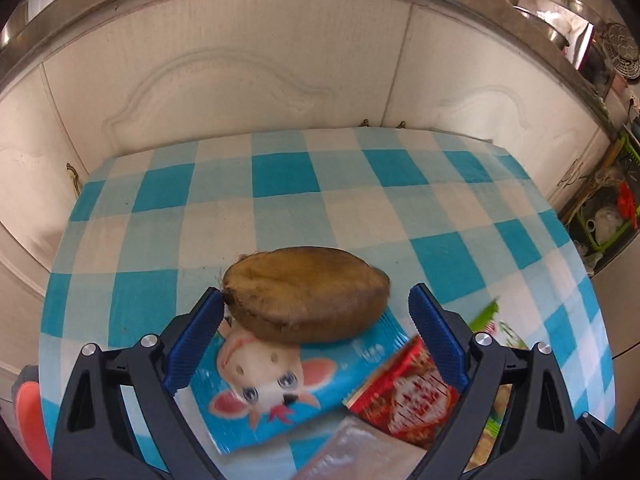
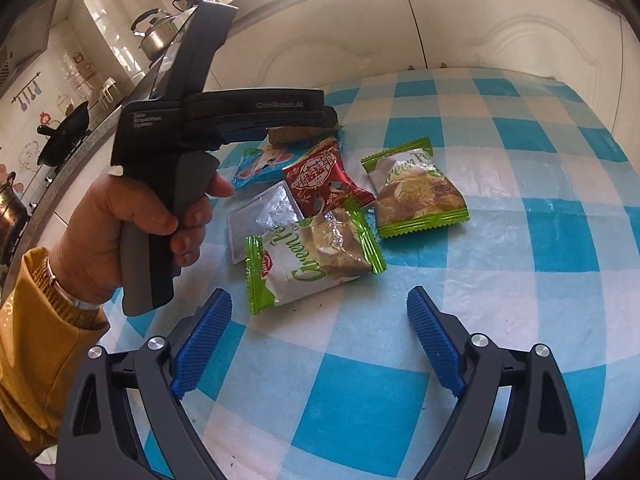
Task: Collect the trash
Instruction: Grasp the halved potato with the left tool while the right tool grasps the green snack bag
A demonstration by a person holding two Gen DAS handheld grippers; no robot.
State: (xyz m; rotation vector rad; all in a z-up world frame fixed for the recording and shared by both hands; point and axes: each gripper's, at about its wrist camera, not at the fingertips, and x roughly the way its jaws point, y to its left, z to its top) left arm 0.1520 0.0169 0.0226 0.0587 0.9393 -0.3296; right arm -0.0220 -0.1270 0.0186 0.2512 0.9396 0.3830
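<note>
A brown, husk-like piece of peel [image 1: 306, 296] lies on a blue cartoon-cow wrapper [image 1: 272, 384] on the checked tablecloth [image 1: 280, 184]. My left gripper [image 1: 316, 300] is open around the peel; its left pad is at the peel's end and the right pad stands clear. A red wrapper [image 1: 416, 396] and a silver one [image 1: 352, 452] lie below. In the right wrist view my right gripper [image 2: 320, 300] is open and empty, just short of a green wrapper [image 2: 316, 256]. Beyond it lie a second green wrapper [image 2: 416, 196], the red wrapper [image 2: 324, 176], silver wrapper [image 2: 260, 216], blue wrapper [image 2: 256, 164] and peel [image 2: 290, 135].
A hand [image 2: 120, 232] in a yellow sleeve holds the left gripper [image 2: 328, 120] over the pile. White cabinet doors [image 1: 248, 76] and a counter edge rise behind the table. A kettle [image 2: 156, 32] and a wok [image 2: 64, 136] stand at the left; an orange stool [image 1: 28, 420] sits beside the table.
</note>
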